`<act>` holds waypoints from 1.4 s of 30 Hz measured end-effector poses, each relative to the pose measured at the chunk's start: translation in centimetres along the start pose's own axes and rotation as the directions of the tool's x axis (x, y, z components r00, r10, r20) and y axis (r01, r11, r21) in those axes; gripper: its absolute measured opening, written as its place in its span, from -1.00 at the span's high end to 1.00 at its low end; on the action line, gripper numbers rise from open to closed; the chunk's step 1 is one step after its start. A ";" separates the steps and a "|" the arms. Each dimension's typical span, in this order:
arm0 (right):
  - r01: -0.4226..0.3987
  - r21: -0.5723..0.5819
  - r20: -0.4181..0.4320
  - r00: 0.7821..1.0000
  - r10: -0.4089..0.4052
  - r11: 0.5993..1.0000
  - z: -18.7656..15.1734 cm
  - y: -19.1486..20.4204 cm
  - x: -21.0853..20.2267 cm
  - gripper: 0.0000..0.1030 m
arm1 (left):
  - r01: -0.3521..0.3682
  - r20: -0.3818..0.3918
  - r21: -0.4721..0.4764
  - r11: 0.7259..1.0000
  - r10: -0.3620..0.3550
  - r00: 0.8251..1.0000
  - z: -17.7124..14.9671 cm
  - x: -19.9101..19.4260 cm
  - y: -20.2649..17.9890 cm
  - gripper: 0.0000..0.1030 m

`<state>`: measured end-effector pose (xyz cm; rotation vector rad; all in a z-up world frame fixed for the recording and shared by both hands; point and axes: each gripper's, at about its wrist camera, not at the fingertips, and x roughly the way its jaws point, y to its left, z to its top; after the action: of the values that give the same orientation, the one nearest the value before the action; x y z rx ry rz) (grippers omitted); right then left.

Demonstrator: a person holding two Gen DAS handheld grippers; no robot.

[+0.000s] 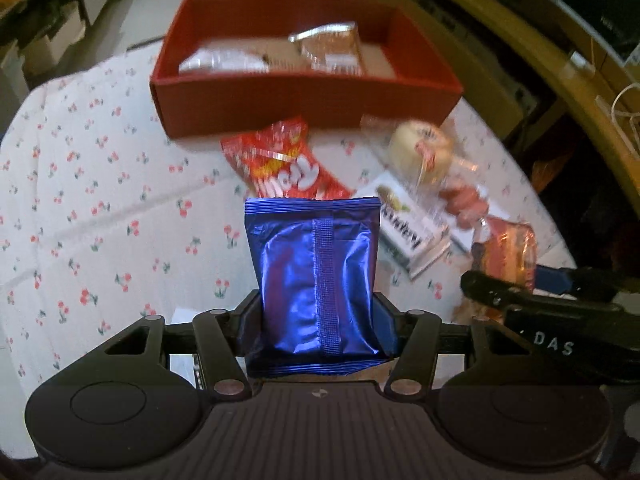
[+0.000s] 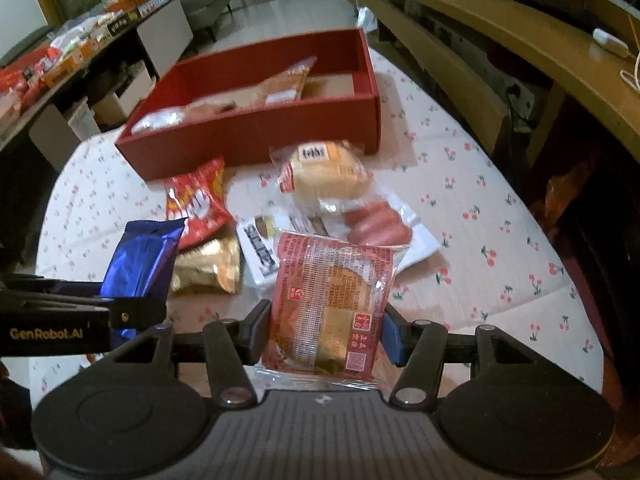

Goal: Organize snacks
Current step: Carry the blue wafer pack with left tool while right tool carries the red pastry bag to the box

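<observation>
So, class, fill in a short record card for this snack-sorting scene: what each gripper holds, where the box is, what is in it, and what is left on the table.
left gripper: shut on blue foil packet
right gripper: shut on red wrapped cake
red box: open, at the far side of the table, several packets already inside
tablecloth: white with cherry print
still on the table: red snack bag, gold packet, bun, sausage pack, white box
</observation>
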<state>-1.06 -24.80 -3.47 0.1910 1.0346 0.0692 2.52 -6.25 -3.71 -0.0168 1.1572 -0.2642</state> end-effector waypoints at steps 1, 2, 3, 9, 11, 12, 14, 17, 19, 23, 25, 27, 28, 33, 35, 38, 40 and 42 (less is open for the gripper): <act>-0.004 0.004 0.008 1.000 0.004 1.000 0.2 0.1 -0.1 -0.21 | 0.004 0.008 0.001 1.000 -0.004 1.000 0.2 -0.1 0.1 -0.24; -0.006 0.007 0.014 1.000 0.006 1.000 0.5 0.2 -0.2 -0.21 | 0.006 0.015 0.001 1.000 -0.006 1.000 0.5 -0.3 0.0 -0.24; -0.009 0.008 0.019 1.000 0.008 1.000 0.8 0.4 -0.3 -0.21 | 0.009 0.024 0.002 1.000 -0.009 1.000 0.8 -0.4 0.0 -0.24; -0.027 0.012 0.049 0.998 0.027 1.000 2.7 1.4 -0.3 -0.21 | 0.024 0.059 -0.002 1.000 -0.023 0.998 2.5 -0.6 0.0 -0.24; -0.028 0.012 0.058 0.998 0.028 1.000 3.5 1.8 -0.3 -0.21 | 0.028 0.068 -0.003 1.000 -0.027 0.997 3.1 -0.6 0.1 -0.24; -0.022 0.011 0.062 0.998 0.021 1.000 3.8 1.9 -0.2 -0.21 | 0.027 0.074 -0.003 1.000 -0.026 0.997 3.5 -0.6 0.1 -0.24; -0.018 0.013 0.070 0.997 0.017 1.000 4.6 2.0 -0.1 -0.21 | 0.026 0.089 -0.003 1.000 -0.025 0.996 4.3 -0.6 0.2 -0.24; -0.012 0.011 0.081 0.997 0.011 1.000 6.2 2.2 0.2 -0.21 | 0.024 0.106 -0.007 1.000 -0.023 0.994 5.6 -0.7 0.5 -0.24; -0.004 0.006 0.089 0.996 0.003 1.000 7.3 2.4 0.4 -0.21 | 0.020 0.118 -0.007 1.000 -0.019 0.993 6.5 -0.7 0.6 -0.24; 0.010 -0.010 0.106 0.994 -0.009 1.000 9.7 3.0 0.8 -0.21 | -0.003 0.155 -0.001 1.000 0.003 0.988 8.6 -0.9 0.9 -0.22; 0.011 -0.016 0.116 0.993 -0.009 1.000 10.7 3.2 1.2 -0.21 | -0.014 0.172 -0.002 1.000 0.014 0.985 9.5 -0.9 1.2 -0.22; 0.012 -0.018 0.121 0.993 -0.010 1.000 11.8 3.3 1.8 -0.21 | -0.022 0.181 -0.007 1.000 0.023 0.983 10.6 -0.7 1.6 -0.22; 0.014 -0.020 0.123 0.992 -0.012 1.000 12.3 3.4 2.2 -0.21 | -0.027 0.183 -0.008 1.000 0.028 0.983 11.0 -0.5 1.7 -0.22; 0.030 -0.019 0.119 0.993 -0.027 0.999 14.2 3.4 4.2 -0.21 | -0.069 0.192 -0.002 0.998 0.068 0.979 13.2 0.9 1.9 -0.22; 0.036 -0.021 0.121 0.992 -0.034 0.999 15.0 3.5 5.0 -0.21 | -0.078 0.194 -0.005 0.997 0.078 0.978 14.0 1.4 2.1 -0.22; 0.035 -0.025 0.123 0.992 -0.032 0.999 16.2 3.5 6.0 -0.21 | -0.088 0.195 -0.014 0.996 0.089 0.977 14.9 2.0 2.5 -0.22; 0.040 -0.031 0.122 0.992 -0.036 0.999 16.7 3.5 6.7 -0.21 | -0.098 0.194 -0.017 0.995 0.099 0.976 15.5 2.6 2.7 -0.22; 0.051 -0.040 0.119 0.992 -0.046 0.998 17.1 3.5 7.4 -0.22 | -0.110 0.190 -0.018 0.994 0.111 0.975 15.9 3.2 2.8 -0.22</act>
<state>17.48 -22.37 -0.57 0.1291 0.9181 0.0359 18.67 -6.16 -0.53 0.0153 0.9648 -0.1555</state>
